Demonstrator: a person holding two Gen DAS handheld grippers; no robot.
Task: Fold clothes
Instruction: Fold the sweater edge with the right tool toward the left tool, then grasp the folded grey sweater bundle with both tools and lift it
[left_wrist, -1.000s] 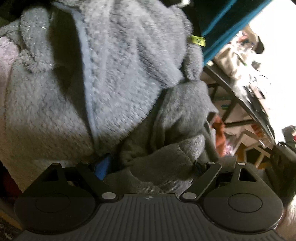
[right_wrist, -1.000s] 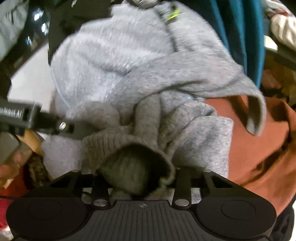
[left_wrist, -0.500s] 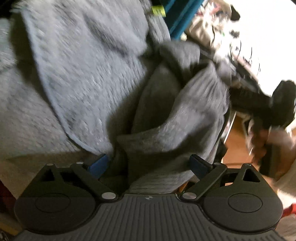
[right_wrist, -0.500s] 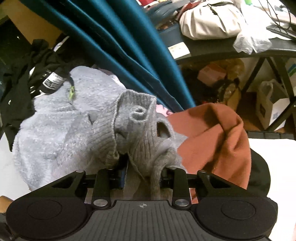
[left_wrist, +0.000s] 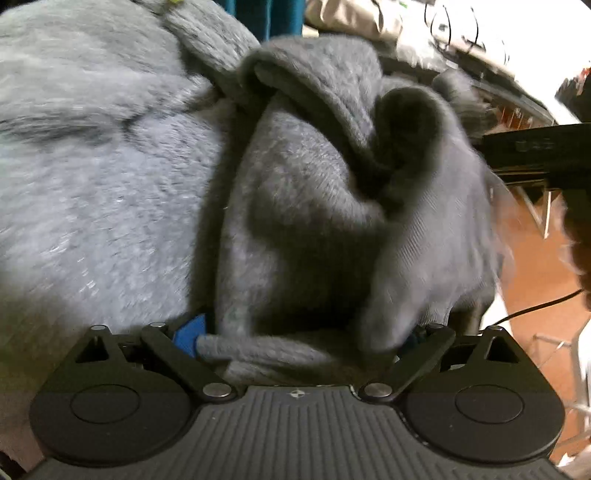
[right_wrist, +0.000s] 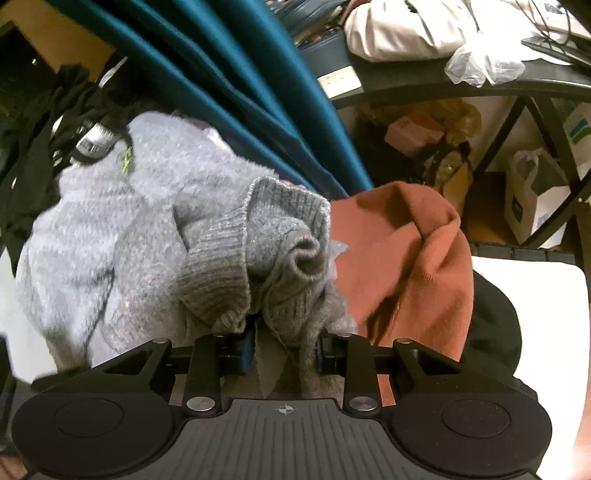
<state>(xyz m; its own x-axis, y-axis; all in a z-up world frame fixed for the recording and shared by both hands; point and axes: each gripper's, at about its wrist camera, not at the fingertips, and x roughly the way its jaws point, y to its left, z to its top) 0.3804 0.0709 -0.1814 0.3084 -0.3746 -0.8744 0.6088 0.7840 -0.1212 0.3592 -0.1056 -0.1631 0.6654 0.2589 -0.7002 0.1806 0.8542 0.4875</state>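
Note:
A dark grey knitted sweater (left_wrist: 314, 206) lies bunched on a pale grey fluffy garment (left_wrist: 103, 192). My left gripper (left_wrist: 295, 336) points down at it. Its jaws are opening wide. A fold and the hem of the sweater lie loosely between them, and one blue pad (left_wrist: 188, 332) shows bare. My right gripper (right_wrist: 283, 347) is shut on the sweater's ribbed part (right_wrist: 258, 258), which bunches up above its fingers. The fluffy garment (right_wrist: 110, 229) spreads to the left of it there.
A rust-orange garment (right_wrist: 402, 258) lies right of the sweater, with black cloth (right_wrist: 495, 325) beyond it. Teal fabric (right_wrist: 236, 81) hangs behind. Black clothes (right_wrist: 55, 122) sit at the far left. A dark table (right_wrist: 424, 85) holds bags, with clutter under it.
The left gripper has rolled and swung towards the dark sweater, and its jaws have spread wider. The right gripper drew the ribbed part up and aside, then held almost still.

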